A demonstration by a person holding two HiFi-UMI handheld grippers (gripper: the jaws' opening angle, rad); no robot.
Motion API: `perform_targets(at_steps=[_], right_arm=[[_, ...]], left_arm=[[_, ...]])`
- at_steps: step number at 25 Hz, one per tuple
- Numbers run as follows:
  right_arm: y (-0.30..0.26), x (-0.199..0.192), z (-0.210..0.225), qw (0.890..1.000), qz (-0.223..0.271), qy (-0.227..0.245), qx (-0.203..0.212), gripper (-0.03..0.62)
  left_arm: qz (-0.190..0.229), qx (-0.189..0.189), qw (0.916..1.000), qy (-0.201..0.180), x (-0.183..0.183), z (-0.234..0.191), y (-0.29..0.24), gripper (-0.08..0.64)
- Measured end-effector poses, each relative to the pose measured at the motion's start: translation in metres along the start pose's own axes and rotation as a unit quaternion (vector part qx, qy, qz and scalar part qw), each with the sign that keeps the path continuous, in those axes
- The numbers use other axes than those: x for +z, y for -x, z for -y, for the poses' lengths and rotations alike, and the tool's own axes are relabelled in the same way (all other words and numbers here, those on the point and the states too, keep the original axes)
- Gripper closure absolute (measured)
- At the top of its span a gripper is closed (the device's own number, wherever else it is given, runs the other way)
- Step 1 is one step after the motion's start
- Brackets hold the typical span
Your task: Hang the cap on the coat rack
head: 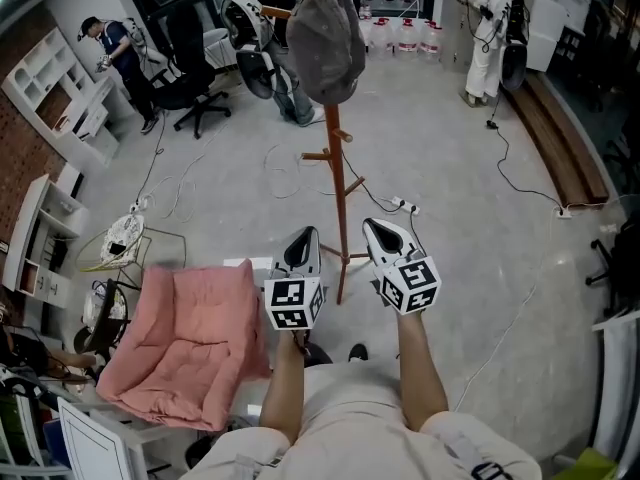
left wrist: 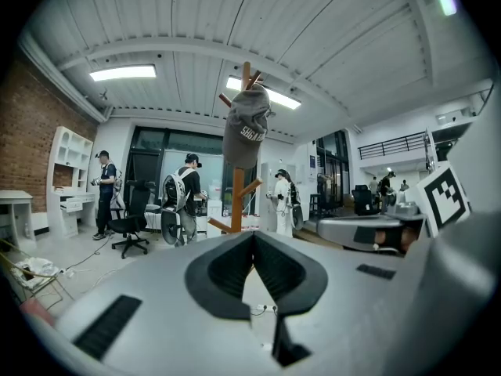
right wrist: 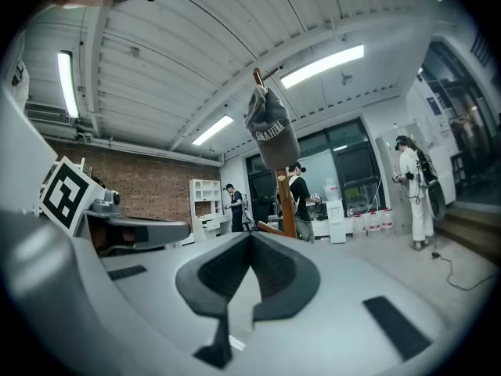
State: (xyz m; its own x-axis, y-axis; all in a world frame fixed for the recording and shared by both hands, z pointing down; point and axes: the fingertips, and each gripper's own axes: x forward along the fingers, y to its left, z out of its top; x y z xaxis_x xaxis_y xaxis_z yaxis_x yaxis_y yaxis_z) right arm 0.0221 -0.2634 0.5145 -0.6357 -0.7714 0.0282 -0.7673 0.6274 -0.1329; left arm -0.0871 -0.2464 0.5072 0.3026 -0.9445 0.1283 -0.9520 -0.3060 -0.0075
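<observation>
A grey cap hangs on the top of the wooden coat rack, which stands on the floor just ahead of me. Both grippers are held low in front of the rack's base, apart from the cap. My left gripper is left of the pole and my right gripper is right of it. Their jaws are shut with nothing between them. In the left gripper view the cap sits high above the shut left gripper. In the right gripper view the cap and pole rise beyond the shut right gripper.
A pink padded chair sits at my left. Cables and a power strip lie on the floor near the rack's foot. People stand at the back by a black office chair, and white shelves line the left wall.
</observation>
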Motion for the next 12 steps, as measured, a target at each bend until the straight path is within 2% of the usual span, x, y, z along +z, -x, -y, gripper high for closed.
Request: perform_targets(at_steps=[12], right_arm=[[0.0045, -0.0085, -0.0007, 1.0, -0.011, 0.006, -0.008, 0.588]], left_arm=[[0.002, -0.009, 1.0, 0.004, -0.004, 0.0074, 0.0018, 0.552]])
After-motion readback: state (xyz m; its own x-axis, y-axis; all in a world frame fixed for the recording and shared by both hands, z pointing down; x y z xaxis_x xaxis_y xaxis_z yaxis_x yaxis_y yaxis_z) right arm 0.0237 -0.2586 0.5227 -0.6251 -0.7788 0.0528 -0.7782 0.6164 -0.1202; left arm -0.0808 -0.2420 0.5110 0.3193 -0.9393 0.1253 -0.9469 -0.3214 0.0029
